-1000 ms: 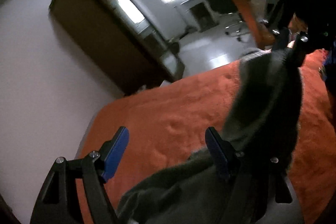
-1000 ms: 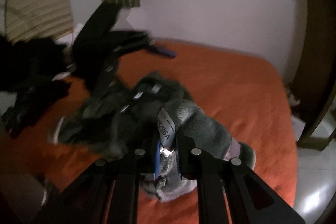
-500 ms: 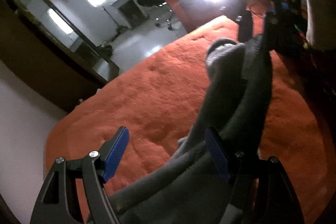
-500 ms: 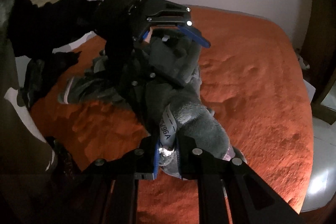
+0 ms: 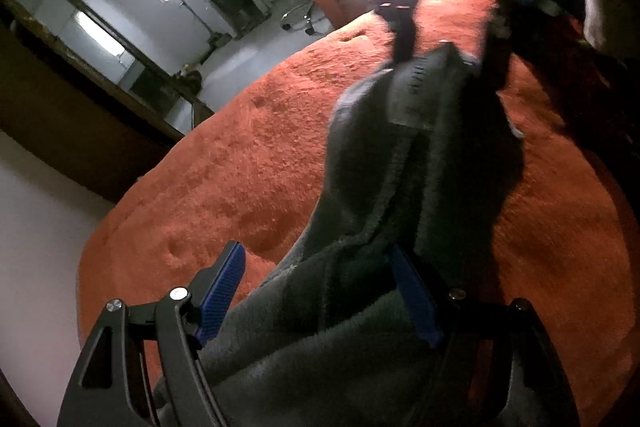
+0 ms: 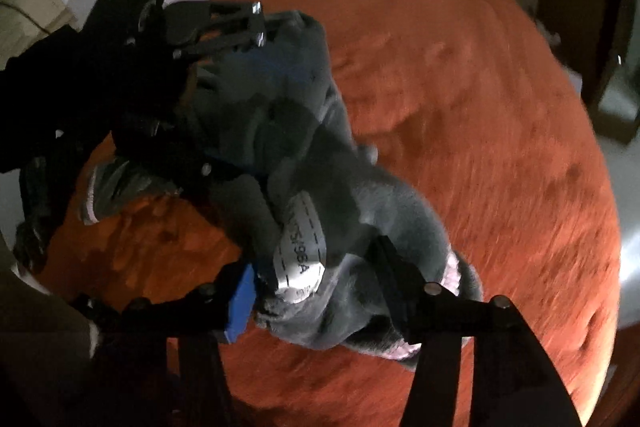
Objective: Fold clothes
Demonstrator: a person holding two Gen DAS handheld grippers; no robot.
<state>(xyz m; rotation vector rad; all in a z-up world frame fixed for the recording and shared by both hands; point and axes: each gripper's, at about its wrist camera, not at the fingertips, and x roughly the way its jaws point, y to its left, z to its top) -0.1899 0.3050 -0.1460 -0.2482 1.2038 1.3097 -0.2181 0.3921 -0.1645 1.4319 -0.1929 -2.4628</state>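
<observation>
grey garment [image 6: 328, 195] between opening jaws — unclamped

An orange bed [image 6: 460, 99] carries a grey fleece garment [image 6: 320, 163].

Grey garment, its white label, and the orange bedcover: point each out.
grey garment [image 6: 304, 131], right wrist view, on the bunched fleece.
white label [image 6: 300, 259], right wrist view, on its printed face.
orange bedcover [image 5: 240, 167], left wrist view, on bare pile.
</observation>
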